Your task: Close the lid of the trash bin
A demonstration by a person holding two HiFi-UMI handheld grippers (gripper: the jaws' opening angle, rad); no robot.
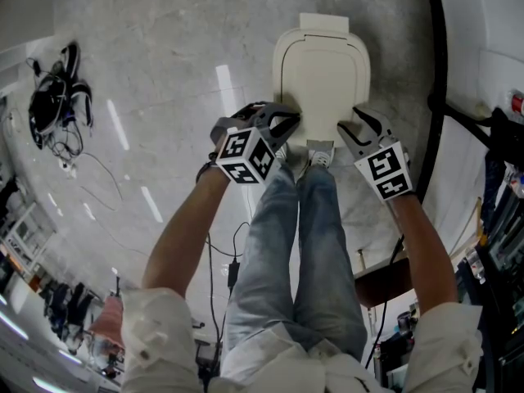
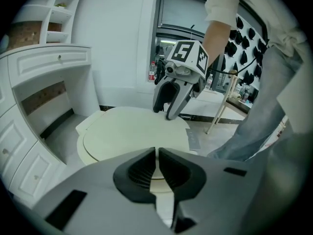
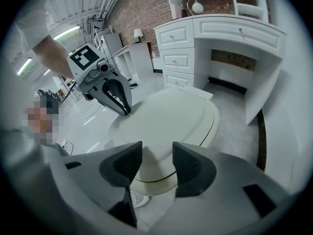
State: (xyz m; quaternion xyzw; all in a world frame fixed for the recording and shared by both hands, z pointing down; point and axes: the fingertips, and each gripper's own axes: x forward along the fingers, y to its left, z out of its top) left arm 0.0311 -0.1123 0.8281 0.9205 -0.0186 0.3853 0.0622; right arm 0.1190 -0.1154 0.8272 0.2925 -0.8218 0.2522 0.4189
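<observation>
One cream lid (image 1: pixel 321 76) down flat, left claw (image 2: pixel 156 153) pinched together, right claw (image 3: pixel 157 151) partly apart, glossy marbled floor (image 1: pixel 164 72), white cabinets (image 3: pixel 215 38)

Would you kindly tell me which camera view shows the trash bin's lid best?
The head view: it looks straight down on the lid, showing nearly its whole outline lying shut. The left gripper view and the right gripper view see it at a slant, with its near edge hidden behind the jaws.
</observation>
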